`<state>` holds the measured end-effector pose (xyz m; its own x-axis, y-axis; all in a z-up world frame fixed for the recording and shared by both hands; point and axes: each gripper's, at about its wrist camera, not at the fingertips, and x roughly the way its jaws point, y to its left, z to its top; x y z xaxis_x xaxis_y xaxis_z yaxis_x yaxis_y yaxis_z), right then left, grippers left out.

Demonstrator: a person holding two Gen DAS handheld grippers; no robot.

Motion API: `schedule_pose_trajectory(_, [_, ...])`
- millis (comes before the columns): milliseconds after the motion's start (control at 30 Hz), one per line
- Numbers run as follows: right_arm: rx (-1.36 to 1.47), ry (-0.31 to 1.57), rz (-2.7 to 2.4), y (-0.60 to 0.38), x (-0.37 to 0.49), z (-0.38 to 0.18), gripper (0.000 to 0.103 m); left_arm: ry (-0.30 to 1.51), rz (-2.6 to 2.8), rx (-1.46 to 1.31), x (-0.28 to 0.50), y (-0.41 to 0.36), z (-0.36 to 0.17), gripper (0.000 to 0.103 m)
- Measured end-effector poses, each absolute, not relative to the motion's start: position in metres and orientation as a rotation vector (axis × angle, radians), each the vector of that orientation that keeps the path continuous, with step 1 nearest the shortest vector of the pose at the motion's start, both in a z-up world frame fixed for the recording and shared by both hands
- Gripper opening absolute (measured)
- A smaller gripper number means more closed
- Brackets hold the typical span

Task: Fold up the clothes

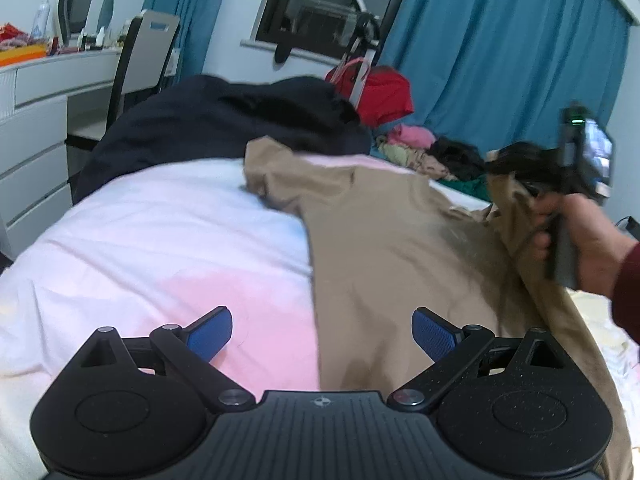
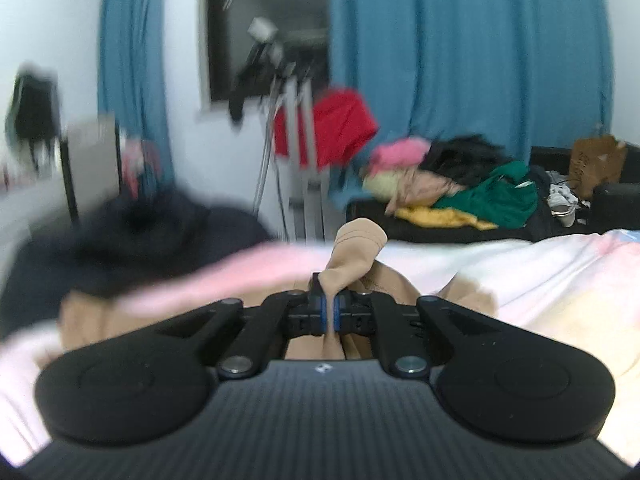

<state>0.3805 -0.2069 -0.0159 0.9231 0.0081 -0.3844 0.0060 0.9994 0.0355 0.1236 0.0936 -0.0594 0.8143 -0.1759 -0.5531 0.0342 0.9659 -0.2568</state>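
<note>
My right gripper (image 2: pixel 330 312), clamped on 1 edge of the tan cotton garment (image 1: pixel 384 248), should carry it over evenly; left gripper (image 1: pixel 322 334) gapes empty.

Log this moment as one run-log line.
step: folding | right gripper: shut on tan garment, lifting its edge | left gripper: open, empty, above bed

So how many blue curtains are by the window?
2: one long blue fabric curtain hangs left of the dark window, the other wide blue curtain right of it. More may be out of view.
</note>
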Motion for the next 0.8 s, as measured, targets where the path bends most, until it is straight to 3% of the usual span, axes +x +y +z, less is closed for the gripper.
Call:
schedule_pose_trajectory(100, [0.014, 0.467, -0.003, -0.191, 0.4, -0.037, 0.01, 0.622, -0.133, -0.235, 0.129, 0.094, -0.066, 0.098])
schedule_pose_trajectory(133, [0.02, 0.489, -0.004, -0.189, 0.405, -0.043, 0.02, 0.627, -0.137, -0.233, 0.132, 0.093, -0.069, 0.098])
schedule_pose_trajectory(167, [0.045, 0.522, -0.004, -0.19, 0.409, -0.045, 0.037, 0.632, -0.14, -0.23, 0.134, 0.093, -0.071, 0.098])
schedule_pose_trajectory(200, [0.076, 0.541, -0.004, -0.195, 0.409, -0.044, 0.08, 0.637, -0.144, -0.227, 0.137, 0.092, -0.074, 0.098])
schedule_pose_trajectory(233, [0.107, 0.559, -0.003, -0.2, 0.408, -0.044, 0.103, 0.643, -0.147, -0.227, 0.139, 0.091, -0.076, 0.098])
schedule_pose_trajectory(600, [0.254, 0.357, 0.019, -0.236, 0.162, 0.019, 0.103, 0.611, -0.192, -0.158, 0.119, 0.071, -0.066, 0.098])
schedule_pose_trajectory(800, [0.4, 0.245, -0.077, -0.27, 0.011, 0.022, 0.103, 0.603, -0.252, -0.119, 0.085, 0.049, -0.052, 0.097])
